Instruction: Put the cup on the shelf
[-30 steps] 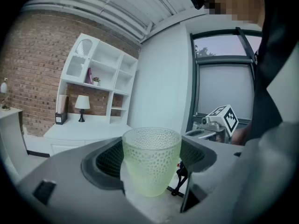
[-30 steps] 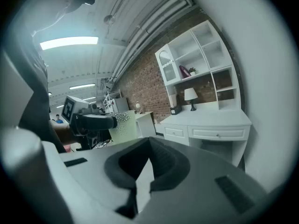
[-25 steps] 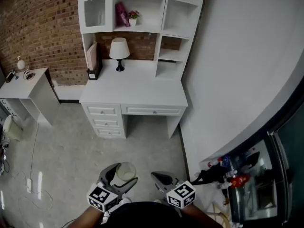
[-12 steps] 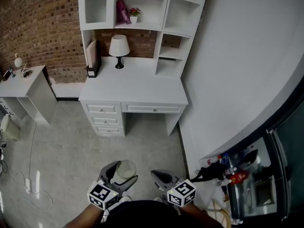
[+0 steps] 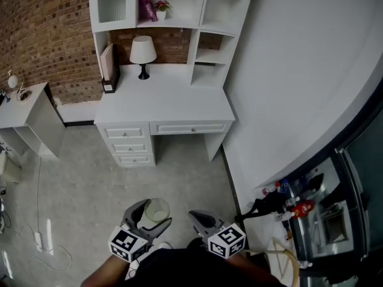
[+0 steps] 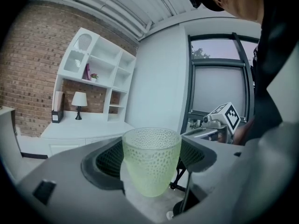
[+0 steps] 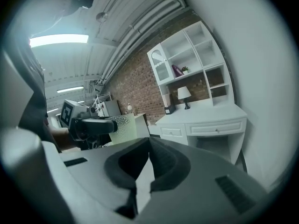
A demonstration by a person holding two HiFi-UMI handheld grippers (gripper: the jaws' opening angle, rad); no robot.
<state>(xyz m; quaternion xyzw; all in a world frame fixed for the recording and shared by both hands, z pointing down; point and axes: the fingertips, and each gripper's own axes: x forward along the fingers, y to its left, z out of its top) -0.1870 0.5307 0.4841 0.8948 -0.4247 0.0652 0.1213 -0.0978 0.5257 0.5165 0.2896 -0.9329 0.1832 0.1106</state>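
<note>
Pale green dimpled translucent cup: upright, clamped across its lower body between the jaws of the left gripper. It's out over the floor, well apart from the white desk, on its front side.

Other hand: right gripper is fully closed with nothing in it, just beside the left one, same side of the desk.

Target looks like the white shelf unit standing on the back of the desk.

Risks, my read:
- Grip sits low on a tapered wall, so a jolt on the walk-in could tip the cup or squeeze it up out of the jaws.
- Open bays above the desk are narrow, so the rim or a jaw could clip a divider on entry.
- Middle bay above the desk already holds a pink item and a small potted plant, so there's knock-over risk.
- White table lamp on the desk's rear left is in the way if the approach comes in low.
</note>
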